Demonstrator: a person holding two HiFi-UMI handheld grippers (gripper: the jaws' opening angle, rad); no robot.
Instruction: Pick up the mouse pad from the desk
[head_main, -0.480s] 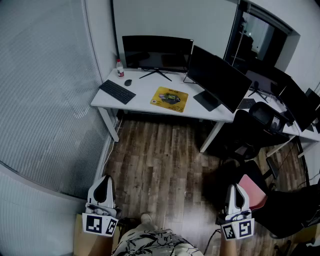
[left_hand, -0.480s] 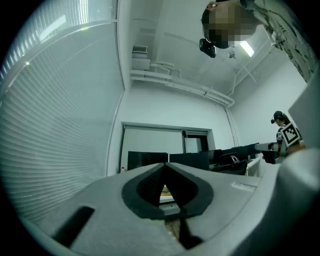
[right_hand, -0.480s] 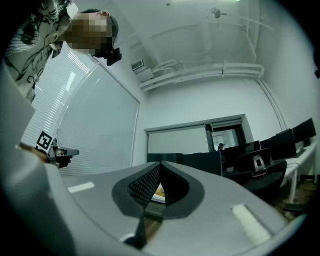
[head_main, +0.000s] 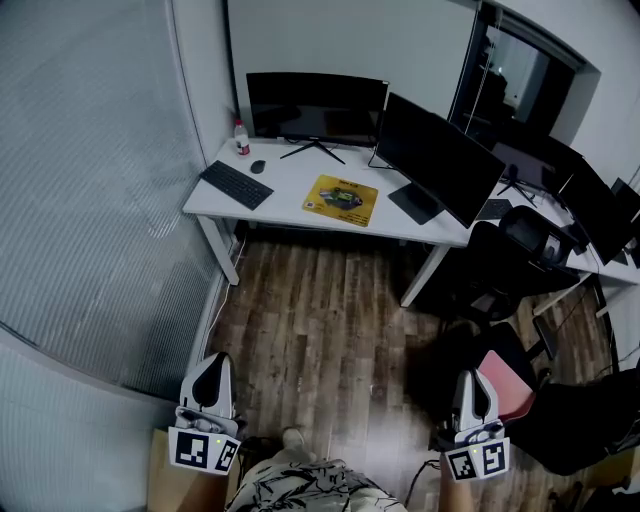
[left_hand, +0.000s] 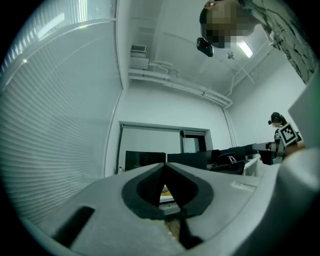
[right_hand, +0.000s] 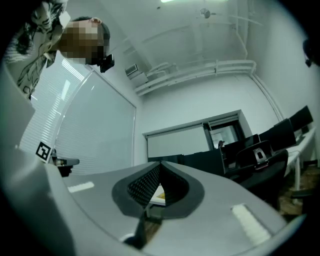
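A yellow mouse pad (head_main: 341, 198) with a dark picture lies flat in the middle of the white desk (head_main: 290, 205), far ahead of me across the wooden floor. My left gripper (head_main: 211, 372) hangs low at the bottom left, shut and empty. At the bottom right my right gripper (head_main: 472, 388) is shut too, with nothing in it. Both point toward the desk from a distance. In the left gripper view a sliver of the mouse pad (left_hand: 164, 190) shows past the closed jaw tips (left_hand: 165, 165). The right gripper view shows the pad (right_hand: 159, 195) the same way behind its tips (right_hand: 161, 164).
On the desk stand two dark monitors (head_main: 315, 106), (head_main: 437, 156), a black keyboard (head_main: 235, 184), a mouse (head_main: 257, 166) and a small bottle (head_main: 241, 137). A black office chair (head_main: 520, 245) and further desks fill the right. A glass wall with blinds (head_main: 90, 180) runs along the left.
Hardly anything differs: the view has shifted very slightly, and both grippers stay shut in the same low places.
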